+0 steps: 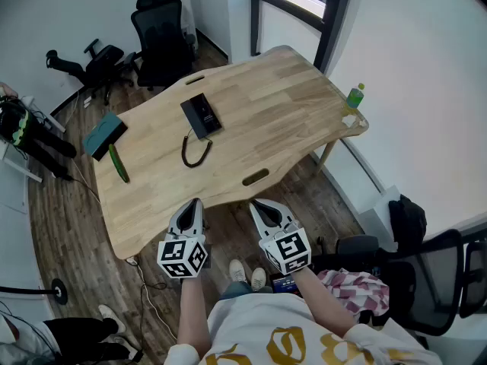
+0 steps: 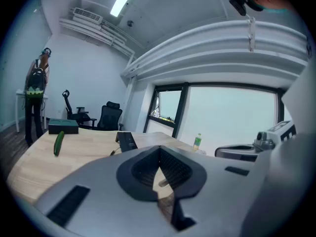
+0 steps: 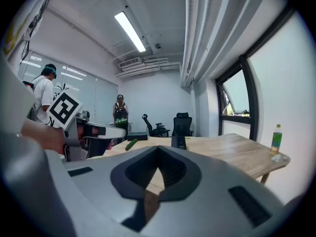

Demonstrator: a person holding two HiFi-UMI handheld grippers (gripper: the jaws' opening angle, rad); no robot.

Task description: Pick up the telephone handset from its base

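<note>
1. Where brown plank floor (image 1: 61, 196) surrounds it, we see the pale wooden table (image 1: 281, 120), smooth and wavy-edged.
2. Grey left gripper (image 1: 193, 204) and right gripper (image 1: 259, 205), jaws clenched on nothing, at its near edge.
3. Black, flat telephone handset (image 1: 202, 115) lies mid-table.
4. Coiled cord (image 1: 194, 152).

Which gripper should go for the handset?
Left, probably. The left gripper sits nearly in line with the telephone; the right gripper is further aside. Both are shut and empty.
</note>
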